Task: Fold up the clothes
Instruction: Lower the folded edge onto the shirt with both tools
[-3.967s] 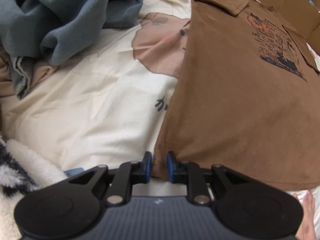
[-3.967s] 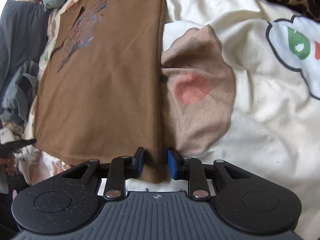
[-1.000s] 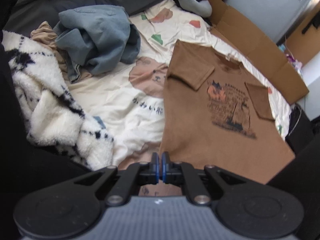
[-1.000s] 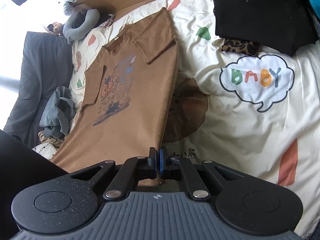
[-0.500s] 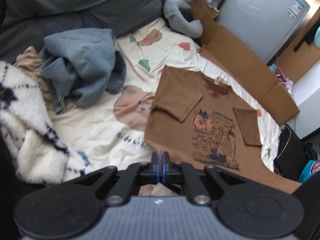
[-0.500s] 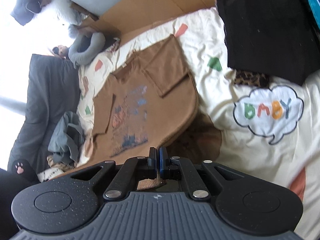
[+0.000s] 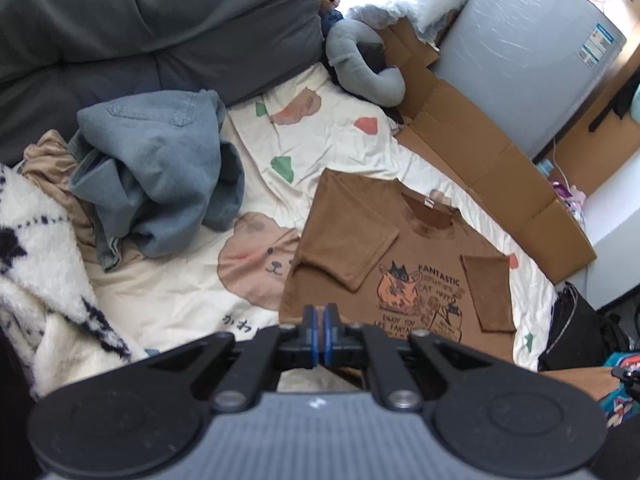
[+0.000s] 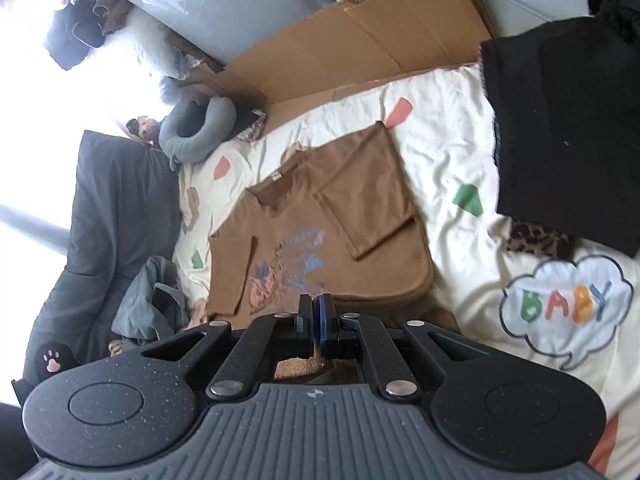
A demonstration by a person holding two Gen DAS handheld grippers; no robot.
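Both wrist views look steeply down, sharing the brown T-shirt (image 7: 420,248).

A big cream blanket (image 7: 332,148) covers the floor. It has a bear face (image 7: 256,264) on it, little red and green shapes, and a white cloud that says BABY (image 8: 566,306). A grey sofa (image 7: 160,20) stands along one side. A grey neck pillow (image 7: 360,64) lies by the sofa's end, next to flat brown cardboard (image 7: 492,168). Past the cardboard stands a small grey fridge (image 7: 520,48). A fluffy white blanket with dark marks (image 7: 44,280) lies at the near edge. A dark cushion with a pink paw print (image 8: 51,360) sits low in the right view.
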